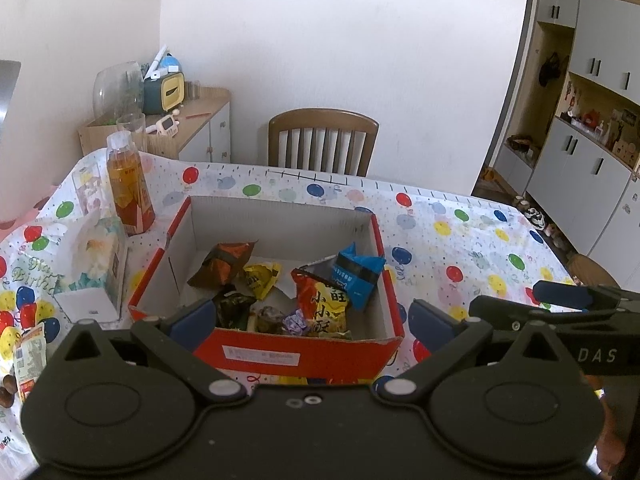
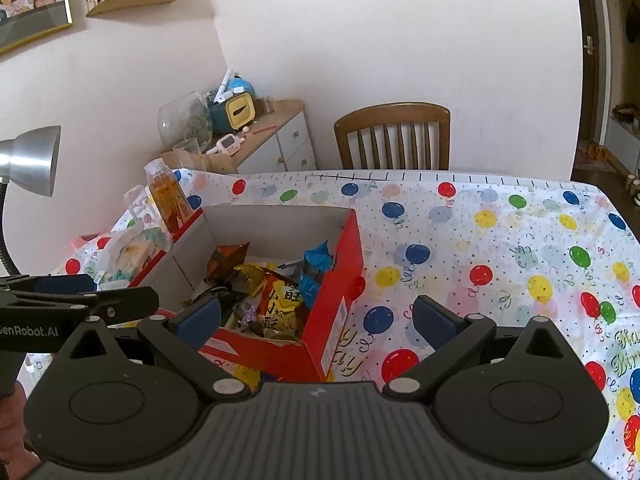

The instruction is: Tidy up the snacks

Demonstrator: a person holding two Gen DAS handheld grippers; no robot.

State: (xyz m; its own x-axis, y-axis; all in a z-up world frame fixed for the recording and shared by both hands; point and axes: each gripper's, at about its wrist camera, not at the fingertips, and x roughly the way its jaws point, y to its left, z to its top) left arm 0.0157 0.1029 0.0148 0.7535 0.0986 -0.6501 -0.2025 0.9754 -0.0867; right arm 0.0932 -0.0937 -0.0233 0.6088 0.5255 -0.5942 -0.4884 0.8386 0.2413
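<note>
Snacks [image 1: 320,300] lie heaped in a red cardboard box [image 1: 304,354] on the balloon-print counter [image 2: 500,240], both the left hand-held gripper [image 1: 308,316] and right hand-held gripper [image 2: 316,314] wide open and empty, so gathering seems nearly done; next likely the stray packet [image 1: 28,356] at left; "DAS" reads on the right tool.

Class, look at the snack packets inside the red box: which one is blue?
The blue packet leaning against the red box's right wall; the neighbouring packets are orange-brown, yellow and red-and-yellow.
</note>
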